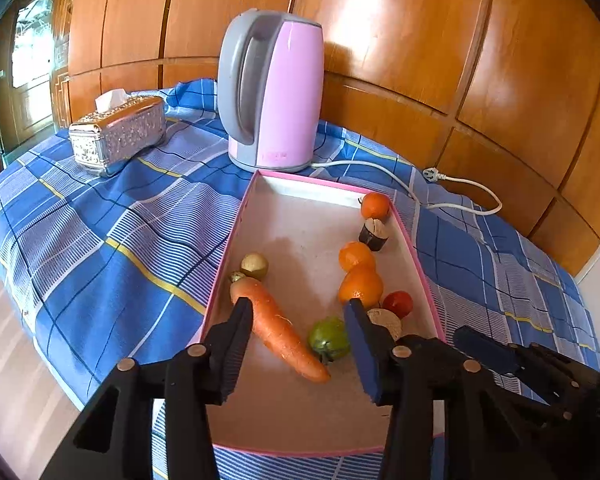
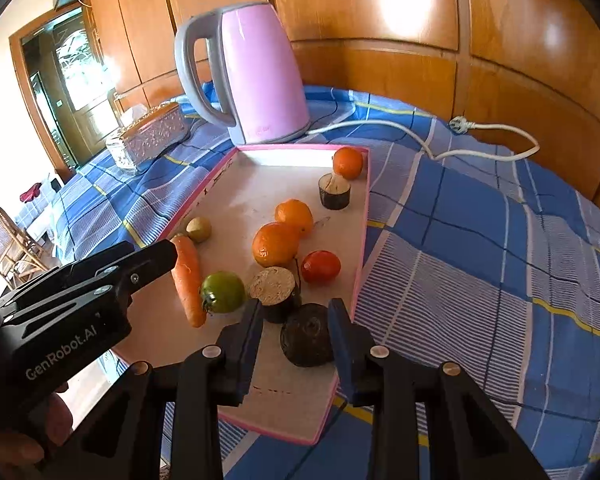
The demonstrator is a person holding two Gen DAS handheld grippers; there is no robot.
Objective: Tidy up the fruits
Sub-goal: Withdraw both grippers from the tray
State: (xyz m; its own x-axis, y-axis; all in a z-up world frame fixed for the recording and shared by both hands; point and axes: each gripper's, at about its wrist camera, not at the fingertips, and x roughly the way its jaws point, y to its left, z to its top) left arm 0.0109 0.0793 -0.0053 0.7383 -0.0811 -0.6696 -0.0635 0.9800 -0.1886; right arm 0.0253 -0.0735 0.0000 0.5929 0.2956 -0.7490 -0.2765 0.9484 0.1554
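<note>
Holding the left gripper (image 1: 298, 306) low over the near end of a shallow white tray with a pink rim (image 1: 411, 246), standing on a worktop draped in blue checked cloth (image 1: 100, 240); keeping its fingers (image 1: 240, 332) clearly apart and gripping nothing, with a long orange carrot (image 1: 276, 328) and a round green tomato (image 1: 328, 338) lying on the tray floor between and beyond them

Flanking a dark round stubby chunk (image 2: 308, 336) with the fingers (image 2: 342, 332) of the right gripper (image 2: 296, 304), partly apart; touching it on the right side, showing a sliver of tray on the left, so being unable to tell whether gripping it or merely straddling it

Leaving three oranges (image 1: 360, 286), a red tomato (image 1: 398, 303), a small yellowish round fruit (image 1: 254, 266) and two cut dark-skinned pieces (image 1: 374, 234) scattered in the tray

Standing just behind the tray, a pink and grey electric kettle (image 1: 276, 92); sitting further left, a silver embossed tissue box (image 1: 116, 136)
</note>
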